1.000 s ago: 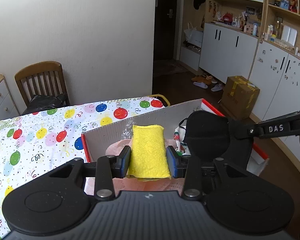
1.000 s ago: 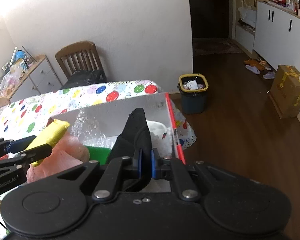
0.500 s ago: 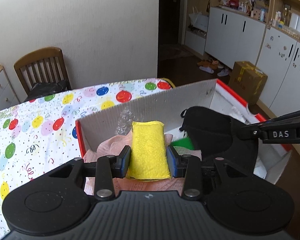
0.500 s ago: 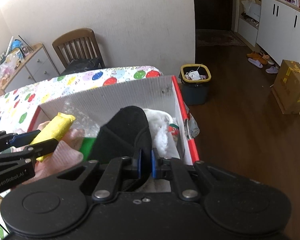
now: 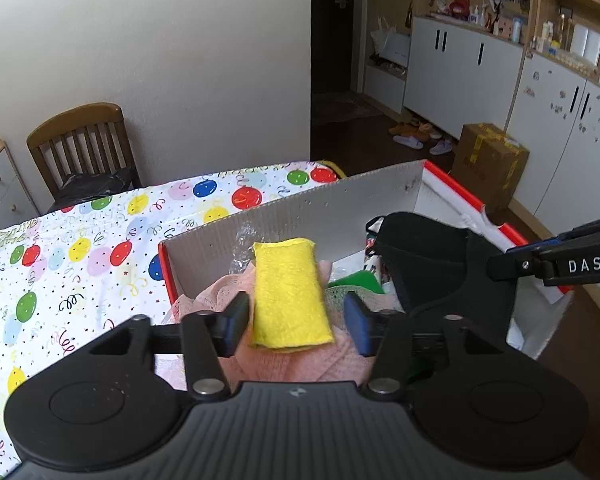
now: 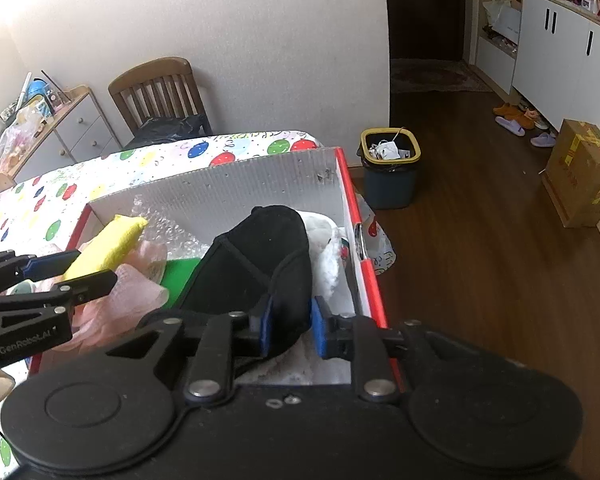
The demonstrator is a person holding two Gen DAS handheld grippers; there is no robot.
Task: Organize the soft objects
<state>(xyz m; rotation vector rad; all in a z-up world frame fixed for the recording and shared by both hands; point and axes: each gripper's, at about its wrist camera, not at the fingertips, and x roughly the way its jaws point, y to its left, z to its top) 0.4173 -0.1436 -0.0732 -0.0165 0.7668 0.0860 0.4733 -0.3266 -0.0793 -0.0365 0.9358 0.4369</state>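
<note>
Both jaws are spread now. The left gripper (image 5: pixel 296 322) has gaps either side of the yellow sponge (image 5: pixel 289 294), which lies on the pink cloth (image 5: pixel 300 364) at centre frame. The right gripper (image 6: pixel 287 328) sits loose around the black cap (image 6: pixel 260 264) in the red-edged box (image 6: pixel 364 280). Looks like the drop-off step, so next I'd back both out cleanly without snagging anything.

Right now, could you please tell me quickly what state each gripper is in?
Left gripper: open, fingers clear of the yellow sponge.
Right gripper: open around the black cap.
</note>
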